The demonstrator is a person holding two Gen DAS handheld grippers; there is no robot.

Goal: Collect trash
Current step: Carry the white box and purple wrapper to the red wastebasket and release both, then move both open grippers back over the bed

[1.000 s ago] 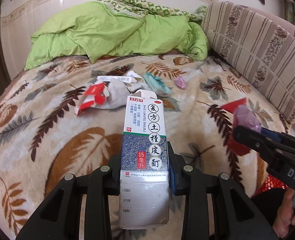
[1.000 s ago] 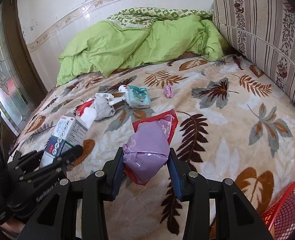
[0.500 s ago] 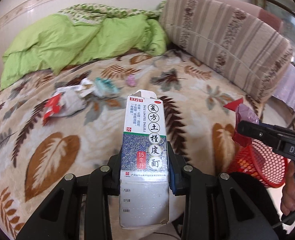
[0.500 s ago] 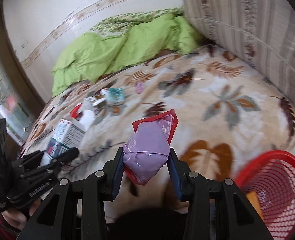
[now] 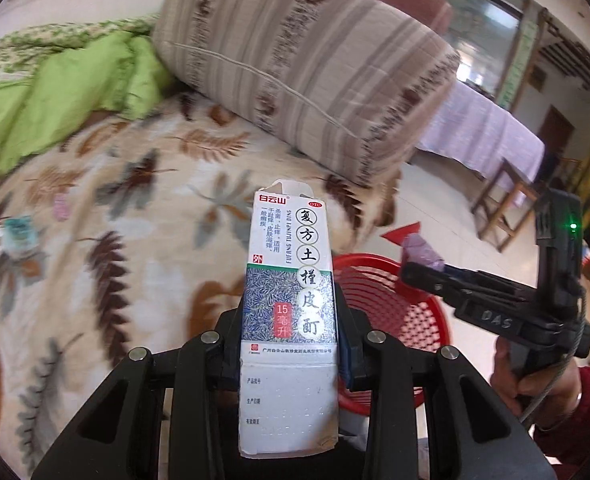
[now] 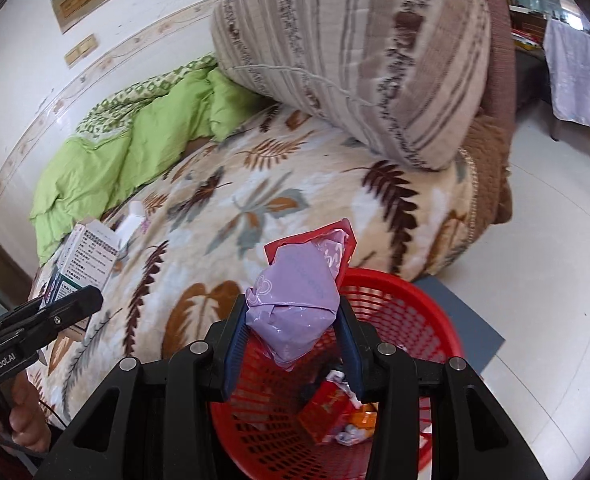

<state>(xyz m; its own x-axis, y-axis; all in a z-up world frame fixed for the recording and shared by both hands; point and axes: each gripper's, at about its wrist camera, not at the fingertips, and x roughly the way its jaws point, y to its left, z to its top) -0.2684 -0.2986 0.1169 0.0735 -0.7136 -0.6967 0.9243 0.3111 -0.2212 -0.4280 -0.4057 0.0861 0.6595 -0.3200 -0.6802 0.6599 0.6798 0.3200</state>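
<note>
Right gripper clamped on crumpled lilac plastic packet, held over red mesh plastic basket for drop; left gripper clamps white cardboard medicine box, near-left of basket, queued next

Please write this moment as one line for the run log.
left gripper: shut on medicine box | right gripper: shut on purple packet, above red basket | basket: holds trash | release: not yet

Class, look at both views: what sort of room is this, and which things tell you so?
Most likely a bedroom in a home: a bed with a leaf-patterned blanket, a rumpled green quilt and a big striped cushion. A red waste basket stands on the tiled floor beside it.
</note>
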